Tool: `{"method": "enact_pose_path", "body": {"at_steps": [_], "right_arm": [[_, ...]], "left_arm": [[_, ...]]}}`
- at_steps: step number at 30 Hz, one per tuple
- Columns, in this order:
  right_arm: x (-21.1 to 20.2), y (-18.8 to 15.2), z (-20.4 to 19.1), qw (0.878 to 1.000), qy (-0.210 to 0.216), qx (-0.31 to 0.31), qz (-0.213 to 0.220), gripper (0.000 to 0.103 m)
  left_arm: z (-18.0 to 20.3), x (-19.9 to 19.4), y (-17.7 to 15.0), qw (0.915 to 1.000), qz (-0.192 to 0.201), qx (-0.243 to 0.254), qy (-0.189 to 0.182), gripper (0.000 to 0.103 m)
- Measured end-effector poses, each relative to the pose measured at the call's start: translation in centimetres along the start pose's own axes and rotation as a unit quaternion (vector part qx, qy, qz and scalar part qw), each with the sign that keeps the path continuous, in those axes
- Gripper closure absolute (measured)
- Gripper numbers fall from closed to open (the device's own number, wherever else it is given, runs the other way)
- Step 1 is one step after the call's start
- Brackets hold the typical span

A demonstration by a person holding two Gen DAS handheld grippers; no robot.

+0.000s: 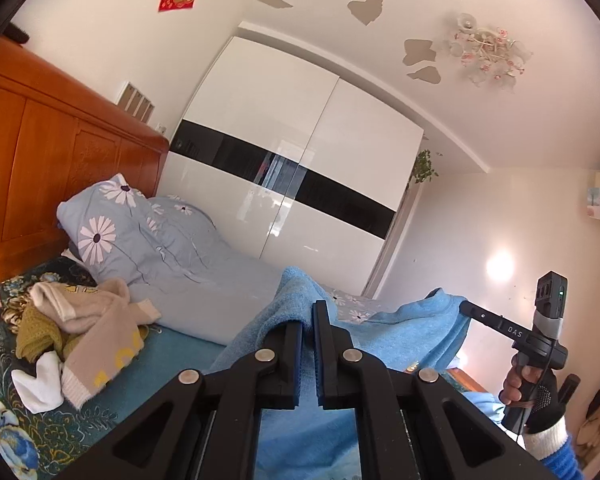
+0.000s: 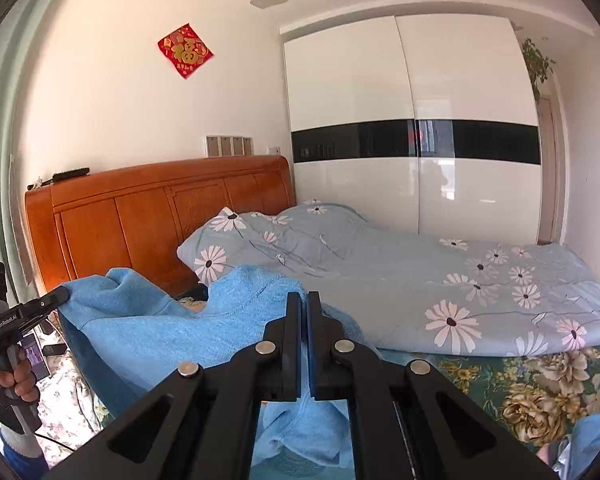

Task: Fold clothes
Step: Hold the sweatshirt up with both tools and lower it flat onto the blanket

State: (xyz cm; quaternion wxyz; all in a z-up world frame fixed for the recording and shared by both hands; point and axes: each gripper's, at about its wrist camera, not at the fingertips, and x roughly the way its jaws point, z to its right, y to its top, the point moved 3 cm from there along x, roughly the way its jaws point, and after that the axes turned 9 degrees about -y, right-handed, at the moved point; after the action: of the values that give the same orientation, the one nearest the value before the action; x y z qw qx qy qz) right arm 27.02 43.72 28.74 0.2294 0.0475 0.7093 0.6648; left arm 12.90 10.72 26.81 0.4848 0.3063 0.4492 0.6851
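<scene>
Blue fleece held up over the bed, one gripper on each end

Both tools pinched tight on the blue fleece garment: left gripper clamped on one bunched edge, right gripper clamped on another, with the cloth stretched and sagging between them above the bed. Looks like the lift-and-spread part of a fold, though could just as easily be carrying it mid-fold; can't tell from here which edges are actually gripped. Pile of beige and mustard knits heaped on the bed near the headboard, unfolded by the look of it. Floral duvet bunched along the bed's far side, by the wardrobe. Next move probably needs even tension, both ends level, and a flat patch of bed clear of that pile to lay it on.
</scene>
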Motion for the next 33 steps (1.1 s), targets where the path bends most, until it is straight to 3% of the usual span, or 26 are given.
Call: {"method": "enact_pose_path", "body": {"at_steps": [4,9,13,21,25,30,33], "right_arm": [[-0.8,1.6,0.1,1.0,-0.016,-0.02,0.013,0.101],[4.4,0.3,1.3,0.998,-0.04,-0.029,-0.029,0.101],[11.6,-4.5,3.2,0.993,-0.061,-0.027,-0.098,0.101],[27.2,-18.0,8.1,0.965,-0.086,0.039,-0.243,0.101],[32.5,-22.6,10.1,0.951,-0.1,0.06,-0.285,0.101],[36.0,-24.1,11.7,0.95,-0.108,0.075,-0.284,0.101],[38.0,-25.2,12.2,0.946,-0.106,0.074,-0.298,0.101]], "left_arm": [[0.5,0.6,0.4,0.9999,-0.009,0.012,0.0,0.098],[-3.4,5.6,-2.1,0.9982,-0.056,-0.006,0.02,0.097],[-9.2,11.7,-7.2,0.9914,-0.115,-0.035,0.052,0.097],[-20.1,23.2,-19.7,0.9619,-0.229,-0.098,0.112,0.097],[-22.3,26.3,-21.5,0.9595,-0.229,-0.094,0.134,0.097],[-24.6,29.6,-23.3,0.9574,-0.225,-0.085,0.16,0.097],[-25.9,30.3,-24.8,0.9501,-0.244,-0.091,0.172,0.097]]}}
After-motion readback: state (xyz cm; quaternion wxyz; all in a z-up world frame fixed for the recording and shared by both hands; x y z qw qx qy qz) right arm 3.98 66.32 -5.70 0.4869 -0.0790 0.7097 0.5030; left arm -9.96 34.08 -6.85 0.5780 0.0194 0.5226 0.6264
